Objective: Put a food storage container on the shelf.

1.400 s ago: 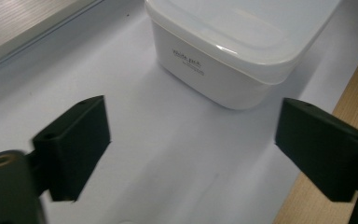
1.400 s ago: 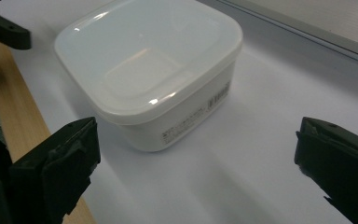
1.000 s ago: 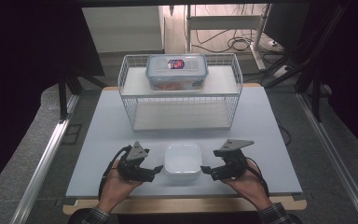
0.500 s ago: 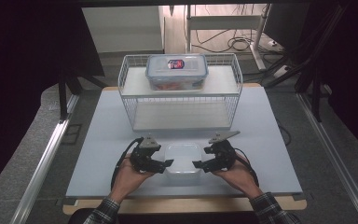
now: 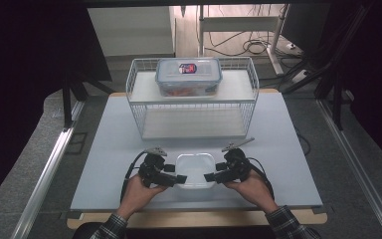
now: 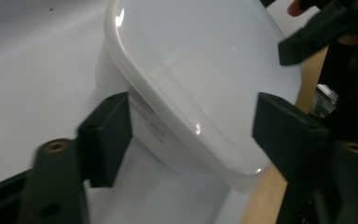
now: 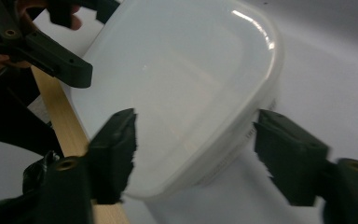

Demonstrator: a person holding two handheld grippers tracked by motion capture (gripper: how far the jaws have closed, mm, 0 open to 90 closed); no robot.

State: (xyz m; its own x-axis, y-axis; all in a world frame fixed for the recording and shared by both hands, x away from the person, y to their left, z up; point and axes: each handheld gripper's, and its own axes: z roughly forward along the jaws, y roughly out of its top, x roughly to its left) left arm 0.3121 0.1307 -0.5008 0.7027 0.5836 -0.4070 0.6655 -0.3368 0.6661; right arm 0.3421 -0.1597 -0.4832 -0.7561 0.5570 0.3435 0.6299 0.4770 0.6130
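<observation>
high view: my left gripper (image 5: 179,178) and right gripper (image 5: 210,177) have just been closing on the white lidded box (image 5: 195,170) by the table's (image 5: 109,149) near edge, jaws spread round its ends, not yet pinching, ready to lift it level.

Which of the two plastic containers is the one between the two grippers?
The white lidded container at the table's near edge, flanked by both grippers. The other, a clear container with a blue-rimmed lid, stands on top of the wire rack.

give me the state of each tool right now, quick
left tool: jaws have just been closing around one end of the white lidded container, not clearly pressing yet.
right tool: the same at the opposite end, jaws closing in, grip not yet sure.
</observation>
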